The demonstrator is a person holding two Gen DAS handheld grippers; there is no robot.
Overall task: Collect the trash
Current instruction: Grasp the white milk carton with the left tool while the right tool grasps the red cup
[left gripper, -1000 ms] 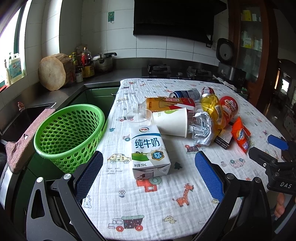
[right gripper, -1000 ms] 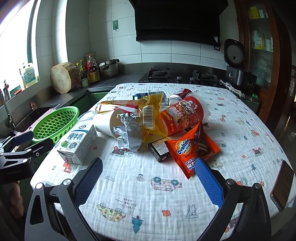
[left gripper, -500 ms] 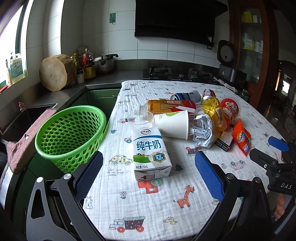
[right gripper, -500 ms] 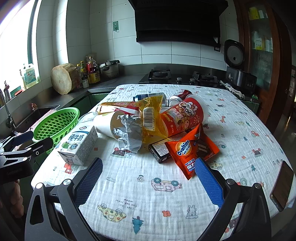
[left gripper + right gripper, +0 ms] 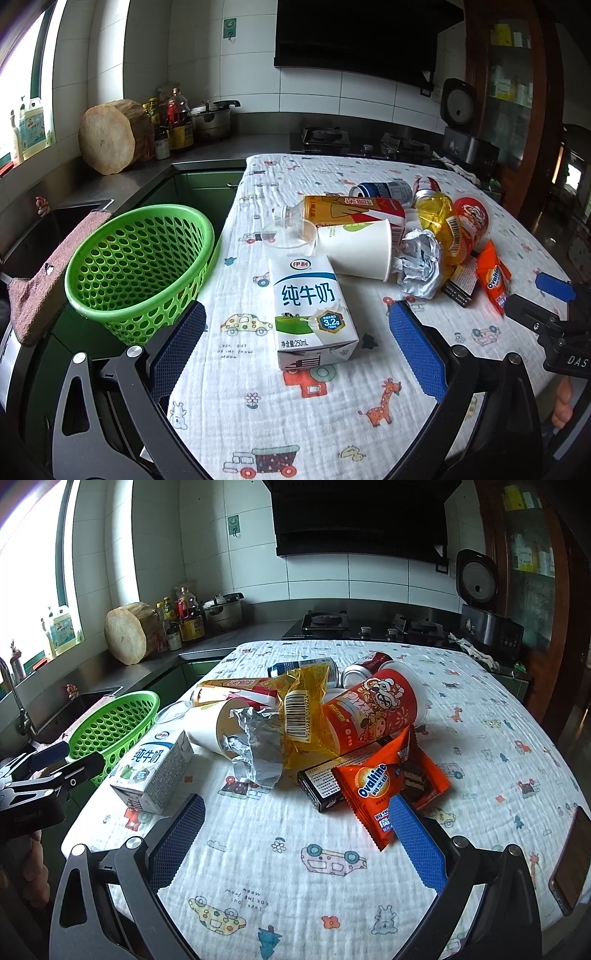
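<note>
Both grippers, left [image 5: 297,349] and right [image 5: 295,829], hover spread wide and empty; milk carton [image 5: 312,312] lies beside the green basket [image 5: 136,266].

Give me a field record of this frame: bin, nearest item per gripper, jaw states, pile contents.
bin: green basket, at the table's left edge, nothing visible inside
left gripper: jaws open, nothing held, milk carton lying between them on the cloth
right gripper: jaws open, nothing held, Ovaltine packet by its right jaw
pile: paper cup on its side, crumpled foil, yellow wrapper, red cup, tea bottle, cans, dark box
collected so far: none visible
</note>
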